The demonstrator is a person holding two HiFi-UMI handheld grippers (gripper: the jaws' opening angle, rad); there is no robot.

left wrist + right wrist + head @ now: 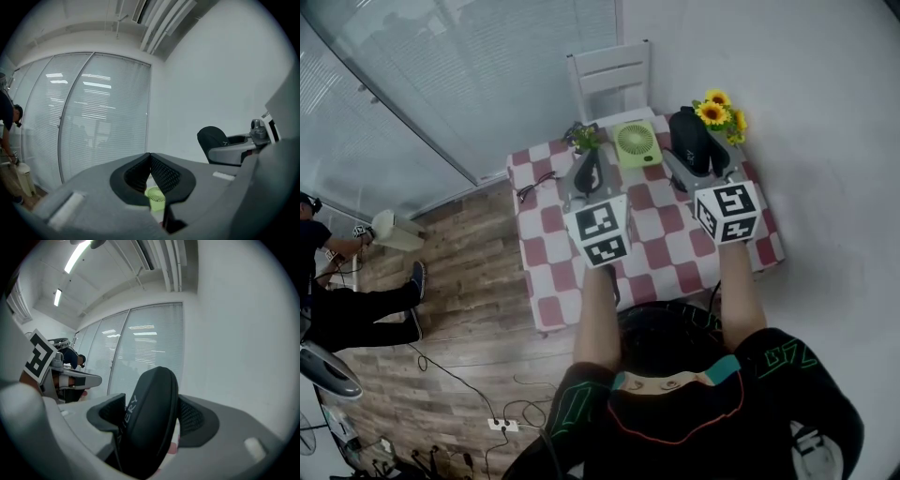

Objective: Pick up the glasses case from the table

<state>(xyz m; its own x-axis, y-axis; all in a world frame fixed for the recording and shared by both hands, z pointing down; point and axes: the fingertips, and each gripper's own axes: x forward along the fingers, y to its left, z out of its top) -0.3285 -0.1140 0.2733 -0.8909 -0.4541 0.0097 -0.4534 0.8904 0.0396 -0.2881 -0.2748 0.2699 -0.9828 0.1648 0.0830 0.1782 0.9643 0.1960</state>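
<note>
The black glasses case (pixel 688 139) is clamped upright between the jaws of my right gripper (pixel 701 161), held above the far right part of the checkered table (pixel 666 246). In the right gripper view the case (pixel 151 414) fills the gap between both pads, and pale lettering runs along its edge. My left gripper (pixel 587 171) hovers over the table's far left part with its jaws closed tip to tip and nothing in them. From the left gripper view the case (pixel 212 138) shows to the right, above the joined pads (pixel 161 172).
A small green fan (pixel 636 142) stands at the table's far edge between the grippers. Sunflowers (pixel 718 112) are at the far right corner, a small plant (pixel 583 137) at far left, a white chair (pixel 610 75) behind. A person (pixel 337 281) is on the wooden floor, left.
</note>
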